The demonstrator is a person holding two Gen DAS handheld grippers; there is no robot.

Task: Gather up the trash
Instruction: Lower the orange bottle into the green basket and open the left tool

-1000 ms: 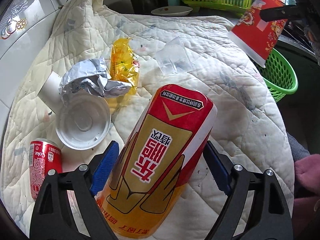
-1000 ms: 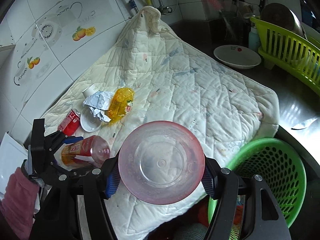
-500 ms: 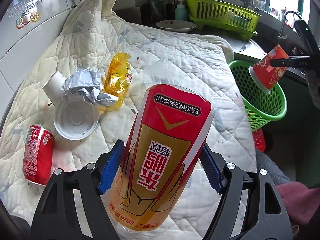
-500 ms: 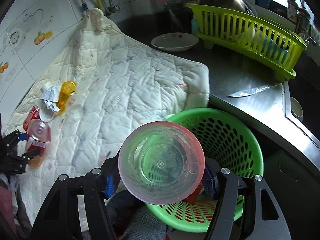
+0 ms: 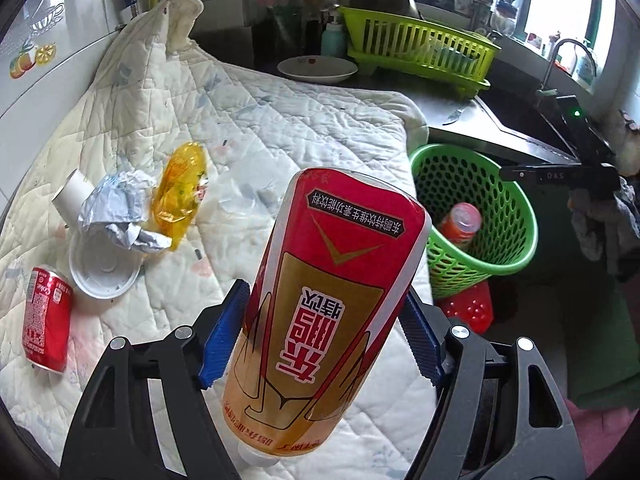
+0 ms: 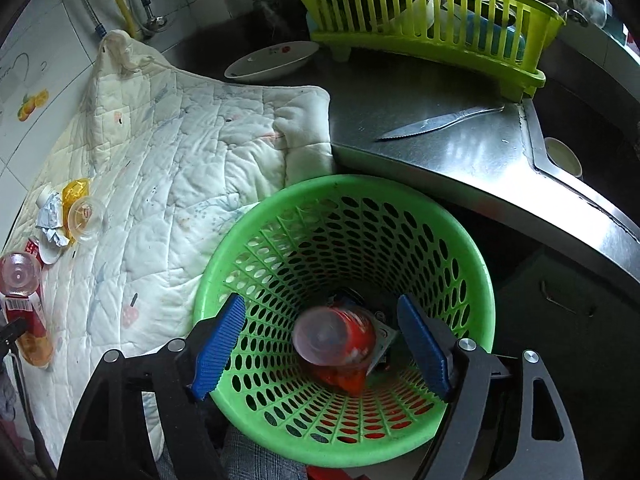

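My left gripper is shut on a red and gold drink bottle, held above the quilt's near edge. My right gripper is open and empty above the green mesh basket. A red cup lies inside the basket, also visible in the left wrist view. On the quilt lie a red cola can, a white lid, crumpled foil, a white tube and a yellow wrapper.
The white quilt covers the counter left of the basket. Behind it are a white dish, a yellow-green dish rack and a knife on the steel counter. A sink lies at the right.
My right gripper swung from over the quilt to above the basket, opened and dropped the red cup into it. My left gripper lifted the bottle higher.
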